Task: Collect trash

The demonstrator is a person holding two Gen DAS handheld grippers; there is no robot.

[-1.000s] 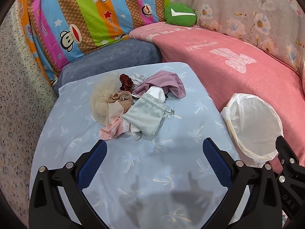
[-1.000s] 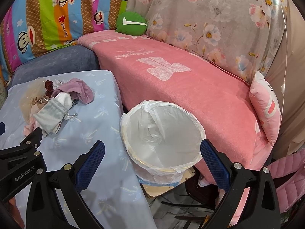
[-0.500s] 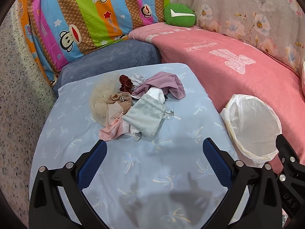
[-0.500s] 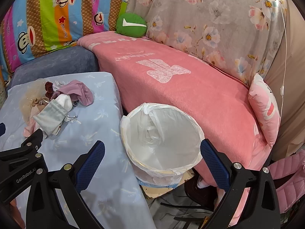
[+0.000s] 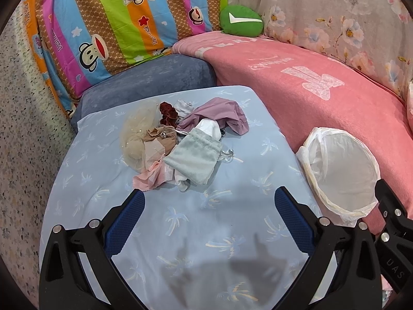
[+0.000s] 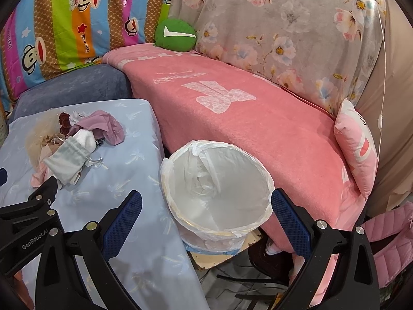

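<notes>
A heap of cloth scraps lies on the light-blue table point(image 5: 196, 222): a pale green drawstring pouch point(image 5: 193, 156), a mauve cloth point(image 5: 219, 113), a dark red scrunchie point(image 5: 168, 112), cream netting point(image 5: 135, 139) and pink strips point(image 5: 152, 175). My left gripper point(image 5: 207, 218) hovers open just short of the heap, nothing between its blue pads. A bin with a white liner point(image 6: 216, 186) stands beside the table's right edge, also seen as the bin point(image 5: 340, 173) in the left wrist view. My right gripper point(image 6: 206, 224) hangs open above the bin's near rim. The heap's pouch point(image 6: 67, 160) shows at the left.
A pink blanket point(image 6: 258, 118) covers the sofa seat behind the bin, with a green cushion point(image 6: 175, 35) and a striped monkey-print pillow point(image 5: 124, 18) at the back. A grey-blue cushion point(image 5: 149, 80) borders the table's far side. A pink pillow point(image 6: 358, 142) lies at the right.
Both views have shifted slightly: the heap and the bin sit a little lower in the frames than a second ago. Both grippers stayed open.
</notes>
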